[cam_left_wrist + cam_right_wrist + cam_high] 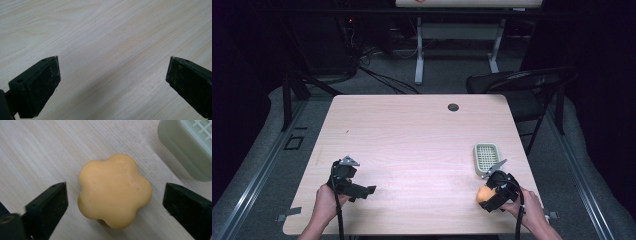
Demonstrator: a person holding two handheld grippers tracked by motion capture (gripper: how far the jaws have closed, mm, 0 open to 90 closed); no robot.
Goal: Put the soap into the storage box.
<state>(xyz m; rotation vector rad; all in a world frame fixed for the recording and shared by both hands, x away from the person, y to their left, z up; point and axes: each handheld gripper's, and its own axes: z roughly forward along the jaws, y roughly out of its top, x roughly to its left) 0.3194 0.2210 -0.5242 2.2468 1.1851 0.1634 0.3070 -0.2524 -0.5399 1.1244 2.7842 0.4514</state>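
An orange flower-shaped soap (114, 190) lies on the light wooden table (412, 145) near its front right corner, seen in the high view as an orange lump (484, 194). My right gripper (115, 205) hovers over it, open, one jaw on each side with a gap to the soap. Just beyond stands a pale green slotted soap dish (487, 158), whose corner (185, 147) appears at the upper right of the right gripper view. My left gripper (362, 192) rests at the front left, open over bare wood (112, 50).
A small dark grommet hole (453, 107) sits near the table's far edge. A black folding chair (522, 85) stands past the far right corner. A white desk frame (457, 35) and cables lie on the floor behind.
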